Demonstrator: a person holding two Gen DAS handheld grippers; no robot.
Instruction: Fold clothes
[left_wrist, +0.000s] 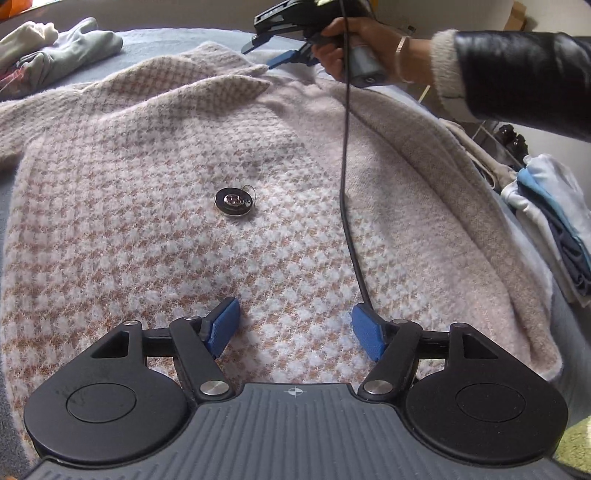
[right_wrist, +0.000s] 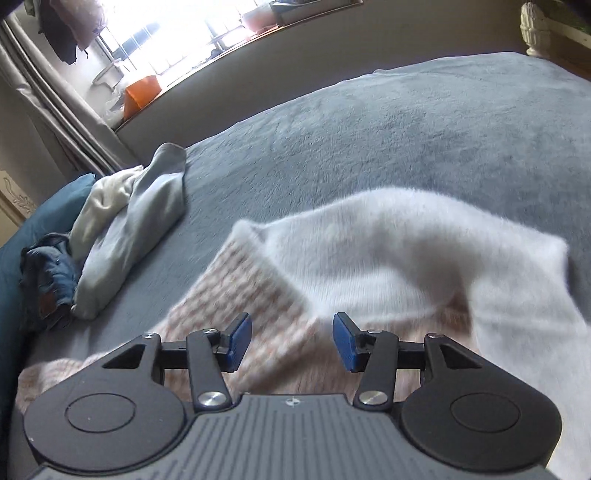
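Coat (left_wrist: 147, 206) spread on bed (right_wrist: 369, 140), one button (left_wrist: 233, 201), two grippers, left gripper (left_wrist: 295, 325) and right gripper (right_wrist: 292, 341) both spread apart, empty.

Daylight, bright; window (right_wrist: 162, 40) blown out (right wrist view). Coat (right_wrist: 388, 258) motion-blurred there; left view sharp. Fisheye bending at edges.

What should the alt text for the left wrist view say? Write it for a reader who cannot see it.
A pink-and-white houndstooth coat lies spread on a grey bed, one dark button at its middle. The left gripper hovers open over it near the camera, while a hand holds the right gripper at the far collar.
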